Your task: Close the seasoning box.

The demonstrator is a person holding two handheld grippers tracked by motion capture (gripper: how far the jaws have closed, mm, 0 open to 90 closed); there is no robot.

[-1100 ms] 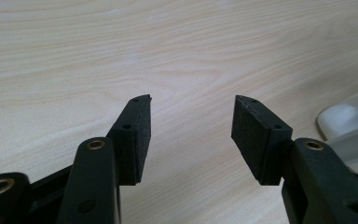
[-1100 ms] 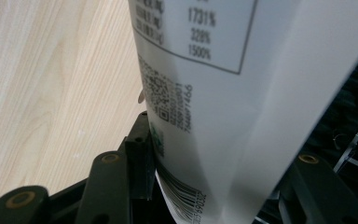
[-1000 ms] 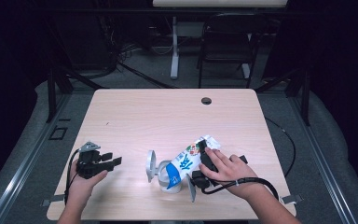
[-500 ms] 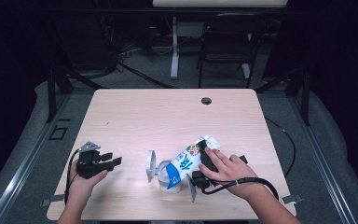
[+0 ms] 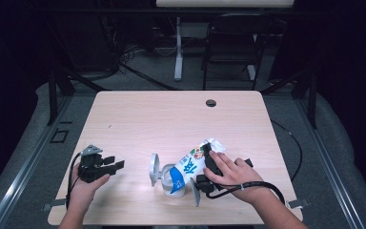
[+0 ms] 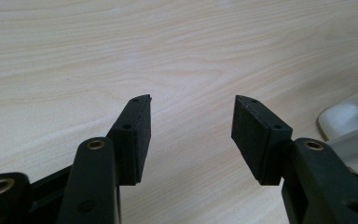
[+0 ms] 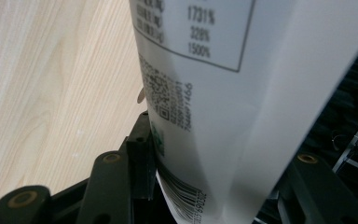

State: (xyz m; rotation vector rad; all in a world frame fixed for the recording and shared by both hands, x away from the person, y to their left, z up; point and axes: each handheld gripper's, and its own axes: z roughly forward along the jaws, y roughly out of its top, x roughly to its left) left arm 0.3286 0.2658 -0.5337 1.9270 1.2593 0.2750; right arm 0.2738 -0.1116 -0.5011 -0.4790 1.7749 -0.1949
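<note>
R gripper (image 5: pixel 208 168) clamps white-blue printed snack bag (image 5: pixel 187 169), tipped toward clear cup (image 5: pixel 167 181) at 7 o'clock: pouring step. L gripper (image 6: pixel 191 126) open, idle. Next, prob: tilt further.

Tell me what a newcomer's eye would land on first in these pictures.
The blue-and-white printed carton lies tilted at the near middle of the pale wooden table, clamped in the right gripper, its mouth at a round grey metal cup. The left gripper rests open near the table's left front, apart from it.
</note>
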